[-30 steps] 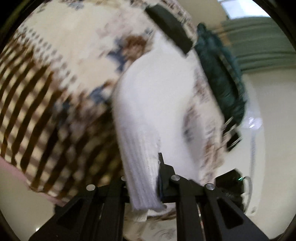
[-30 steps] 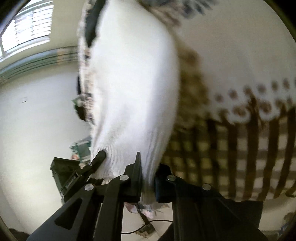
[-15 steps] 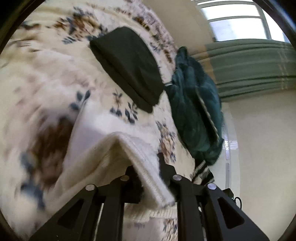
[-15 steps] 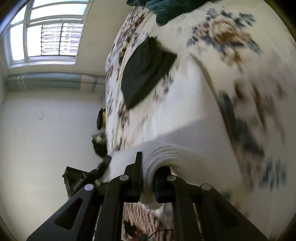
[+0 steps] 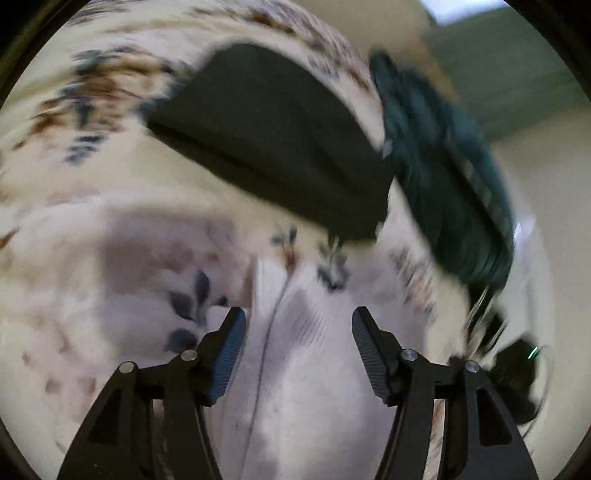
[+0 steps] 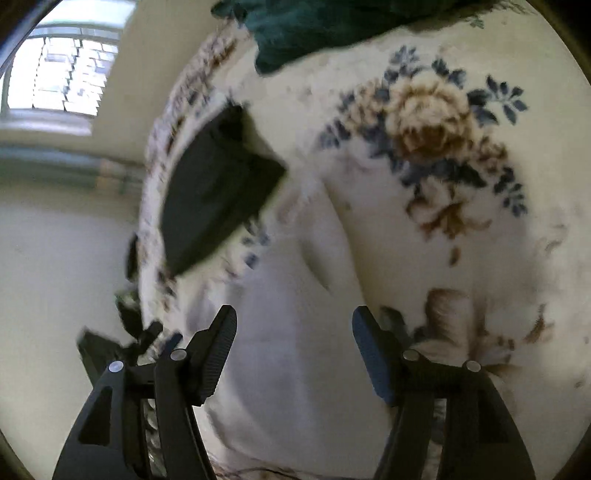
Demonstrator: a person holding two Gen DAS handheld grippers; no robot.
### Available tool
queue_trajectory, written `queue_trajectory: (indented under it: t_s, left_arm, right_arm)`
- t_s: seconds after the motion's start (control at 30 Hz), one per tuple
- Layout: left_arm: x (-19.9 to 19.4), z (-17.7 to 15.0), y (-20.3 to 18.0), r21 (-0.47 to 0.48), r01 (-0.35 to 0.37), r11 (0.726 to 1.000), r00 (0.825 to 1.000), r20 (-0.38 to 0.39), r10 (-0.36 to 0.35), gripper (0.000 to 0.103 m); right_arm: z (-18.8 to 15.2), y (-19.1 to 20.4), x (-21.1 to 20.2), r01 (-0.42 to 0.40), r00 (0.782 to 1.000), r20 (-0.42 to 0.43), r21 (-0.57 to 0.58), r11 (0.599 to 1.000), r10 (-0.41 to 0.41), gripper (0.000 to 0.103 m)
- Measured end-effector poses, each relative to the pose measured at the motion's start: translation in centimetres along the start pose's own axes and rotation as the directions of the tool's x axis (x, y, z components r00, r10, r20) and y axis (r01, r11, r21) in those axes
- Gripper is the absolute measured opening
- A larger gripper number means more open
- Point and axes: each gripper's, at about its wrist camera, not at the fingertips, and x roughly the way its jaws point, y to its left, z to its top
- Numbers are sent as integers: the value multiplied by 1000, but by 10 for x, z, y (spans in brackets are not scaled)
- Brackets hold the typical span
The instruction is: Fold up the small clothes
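Note:
A white knit garment (image 5: 295, 369) lies on the floral bedspread (image 5: 92, 221), right under my left gripper (image 5: 297, 350), which is open with the cloth between its spread fingers. In the right wrist view the same white garment (image 6: 291, 350) lies below my right gripper (image 6: 293, 350), also open and holding nothing. A folded black garment (image 5: 273, 140) lies further back on the bed; it also shows in the right wrist view (image 6: 214, 192). Both views are motion-blurred.
A dark teal garment (image 5: 447, 177) is heaped at the bed's far edge, also seen in the right wrist view (image 6: 314, 29). A window (image 6: 62, 81) and pale wall lie beyond the bed. Dark gear (image 6: 107, 347) sits on the floor beside the bed.
Both grippers were shut on the white garment and carried it forward over the bed. Now both have opened and the garment lies flat on the bedspread.

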Motion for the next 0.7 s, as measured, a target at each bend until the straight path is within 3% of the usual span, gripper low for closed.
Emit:
queue_trajectory:
  t_s: [0.07, 0.1, 0.13, 0.17, 0.3, 0.4, 0.5, 0.63, 0.7]
  left_arm:
    - [23, 4, -9, 90, -63, 994, 998, -25, 66, 52]
    - [30, 3, -15, 147, -108, 983, 994, -18, 112, 17]
    - [33, 2, -17, 176, -121, 977, 992, -13, 126, 5]
    - [28, 0, -19, 187, -129, 974, 992, 8, 129, 5]
    - [-9, 5, -14, 144, -118, 983, 988, 115, 102, 5]
    - [-9, 17, -1, 102, -143, 984, 984, 125, 130, 5]
    - [16, 27, 21, 50, -154, 987, 987, 44, 152, 5]
    - [52, 31, 42, 47, -164, 985, 982, -86, 167, 6]
    - [51, 33, 44, 20, -132, 991, 985, -107, 134, 10]
  right_arm:
    - [3, 4, 17, 43, 999, -15, -46, 998, -44, 65]
    - [4, 7, 25, 68, 998, -12, -75, 995, -69, 43]
    - [2, 9, 29, 98, 995, -12, -98, 990, -100, 21]
    - [3, 14, 32, 131, 991, 3, -113, 985, -132, 8]
    - [1, 32, 17, 143, 988, 81, -162, 976, -131, 8]
    - [7, 44, 11, 156, 984, 112, -183, 971, -137, 7]
    - [25, 44, 28, 196, 980, 78, -168, 966, -185, 7]
    - [44, 29, 59, 300, 954, 31, -166, 939, -299, 5]
    - [49, 22, 66, 253, 965, -30, -151, 956, -260, 5]
